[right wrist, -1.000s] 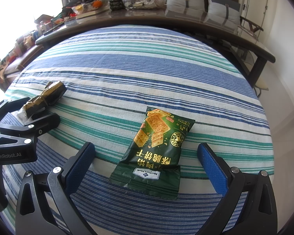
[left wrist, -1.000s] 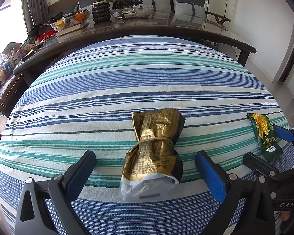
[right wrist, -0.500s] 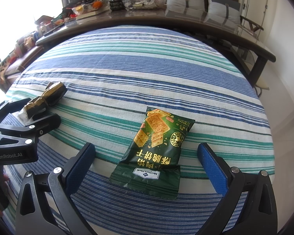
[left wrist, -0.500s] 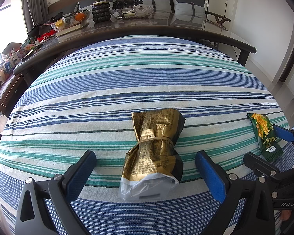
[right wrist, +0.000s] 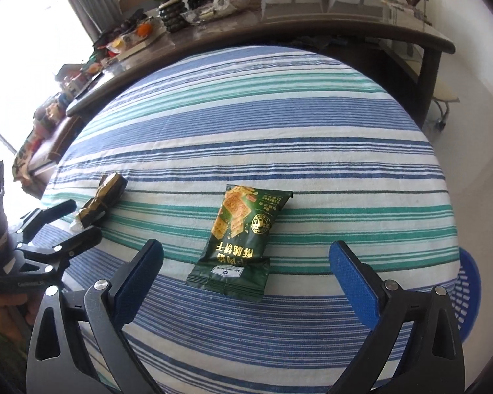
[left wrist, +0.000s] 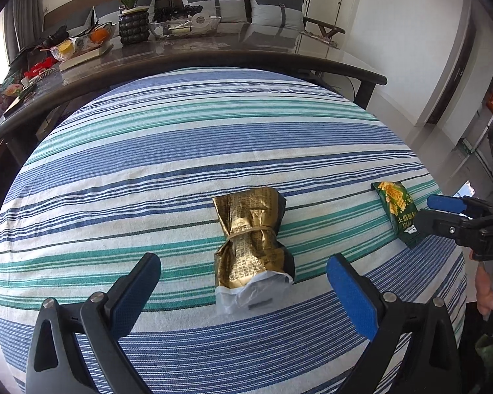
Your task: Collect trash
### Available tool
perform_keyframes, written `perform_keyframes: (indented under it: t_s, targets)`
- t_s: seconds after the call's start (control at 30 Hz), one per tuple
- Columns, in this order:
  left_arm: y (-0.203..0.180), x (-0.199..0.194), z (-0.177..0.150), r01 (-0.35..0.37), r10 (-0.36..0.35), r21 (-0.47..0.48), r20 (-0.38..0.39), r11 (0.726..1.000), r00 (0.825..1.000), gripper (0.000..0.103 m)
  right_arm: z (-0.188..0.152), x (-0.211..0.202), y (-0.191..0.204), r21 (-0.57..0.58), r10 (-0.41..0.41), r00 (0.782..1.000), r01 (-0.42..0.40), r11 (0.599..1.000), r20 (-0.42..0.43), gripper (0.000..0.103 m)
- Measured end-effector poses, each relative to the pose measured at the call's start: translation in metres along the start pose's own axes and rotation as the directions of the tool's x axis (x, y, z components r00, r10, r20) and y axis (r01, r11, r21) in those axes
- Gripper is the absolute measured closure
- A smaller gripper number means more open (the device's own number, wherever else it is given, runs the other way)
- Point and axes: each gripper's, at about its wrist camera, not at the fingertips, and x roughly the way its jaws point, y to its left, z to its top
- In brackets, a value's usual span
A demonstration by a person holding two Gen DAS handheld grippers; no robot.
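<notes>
Two pieces of trash are lying on the striped cloth (left wrist: 213, 138) that is covering the near table. The left gripper (left wrist: 243, 282) is hanging low over the cloth with its blue-padded fingers (left wrist: 138, 285) spread wide and gripping nothing. A crumpled gold bag (left wrist: 253, 246) is sitting just ahead of it, lined up with the gap between the fingers but apart from both pads. A rubber band is pinching the bag at its middle, and a white liner is sticking out of the end nearest the gripper.

The right gripper (right wrist: 246, 282) is hovering over the same cloth, its fingers (right wrist: 355, 282) also spread wide and holding nothing. A green cracker packet (right wrist: 236, 236) is lying flat on the cloth just in front of the gap, its sealed bottom edge turned toward the gripper and touching neither pad.

In the left wrist view the green cracker packet (left wrist: 398, 211) is showing at the right edge of the cloth, with the right gripper (left wrist: 434, 213) reaching in beside it. In the right wrist view the gold bag (right wrist: 100, 202) is lying off to the left, well apart from the packet, with the left gripper (right wrist: 69, 221) just beside it.

A blue basket (right wrist: 468, 298) is peeking out past the right edge of the cloth. Behind the cloth a long dark table (left wrist: 246, 52) is carrying a potted plant (left wrist: 131, 16), fruit and other clutter.
</notes>
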Motion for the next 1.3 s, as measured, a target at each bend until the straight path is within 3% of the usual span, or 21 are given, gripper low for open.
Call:
perform_keyframes:
  t_s: [0.07, 0.13, 0.17, 0.2, 0.23, 0.27, 0.3, 0.43, 0.6, 0.73, 0.9, 1.07, 1.3]
  targets:
    - [0.003, 0.002, 0.006, 0.051, -0.051, -0.013, -0.014, 0.999, 0.999, 0.001, 0.007, 0.006, 0.006, -0.001, 0.003, 1.000, -0.003, 1.000, -0.025, 0.007]
    - [0.002, 0.009, 0.009, 0.045, -0.045, 0.005, -0.039, 0.999, 0.998, 0.002, 0.012, 0.015, 0.014, -0.007, -0.027, 0.998, 0.026, 1.000, -0.052, 0.016]
    - [0.000, 0.013, 0.009, 0.035, -0.034, 0.026, -0.050, 0.999, 0.998, 0.014, 0.015, 0.022, 0.017, -0.009, -0.044, 0.996, 0.043, 0.999, -0.075, 0.019]
    - [-0.003, 0.017, 0.008, 0.021, -0.018, 0.047, -0.069, 0.999, 0.997, 0.040, 0.016, 0.026, 0.018, -0.006, -0.052, 0.994, 0.052, 0.999, -0.093, 0.039]
    - [-0.004, 0.021, 0.008, 0.011, -0.006, 0.062, -0.090, 0.998, 0.996, 0.056, 0.017, 0.028, 0.018, -0.002, -0.065, 0.993, 0.065, 0.998, -0.101, 0.065]
    - [-0.007, 0.019, 0.008, -0.011, 0.016, 0.081, -0.069, 0.997, 0.997, 0.055, 0.018, 0.026, 0.018, -0.004, -0.079, 0.992, 0.079, 0.997, -0.094, 0.066]
    - [-0.009, 0.017, 0.007, -0.009, 0.014, 0.084, -0.064, 0.996, 0.998, 0.060, 0.018, 0.022, 0.017, 0.002, -0.074, 0.994, 0.074, 0.997, -0.085, 0.067]
    - [-0.021, 0.004, 0.009, 0.033, -0.030, 0.084, -0.030, 0.996, 0.999, 0.060, 0.009, -0.003, 0.007, -0.027, -0.075, 0.996, 0.074, 0.997, -0.043, 0.069]
    - [-0.082, -0.016, 0.015, 0.128, -0.129, 0.155, -0.005, 0.980, 0.992, 0.060, -0.007, -0.055, -0.040, 0.042, -0.067, 0.997, 0.066, 0.997, 0.028, 0.069]
    - [-0.166, -0.025, 0.019, 0.260, -0.263, 0.245, -0.020, 0.934, 0.965, 0.060, -0.029, -0.104, -0.101, 0.116, -0.127, 0.989, 0.118, 0.986, 0.072, 0.069]
    - [-0.273, -0.010, 0.019, 0.412, -0.402, 0.295, -0.099, 0.862, 0.910, 0.060, -0.066, -0.134, -0.187, 0.235, -0.229, 0.973, 0.215, 0.948, 0.036, 0.069]
    - [-0.361, 0.027, 0.011, 0.464, -0.426, 0.328, -0.184, 0.823, 0.886, 0.060, -0.097, -0.136, -0.255, 0.337, -0.258, 0.966, 0.243, 0.910, 0.001, 0.069]
    - [-0.428, 0.096, -0.001, 0.464, -0.389, 0.346, -0.265, 0.816, 0.882, 0.060, -0.120, -0.123, -0.315, 0.430, -0.255, 0.967, 0.240, 0.870, -0.024, 0.069]
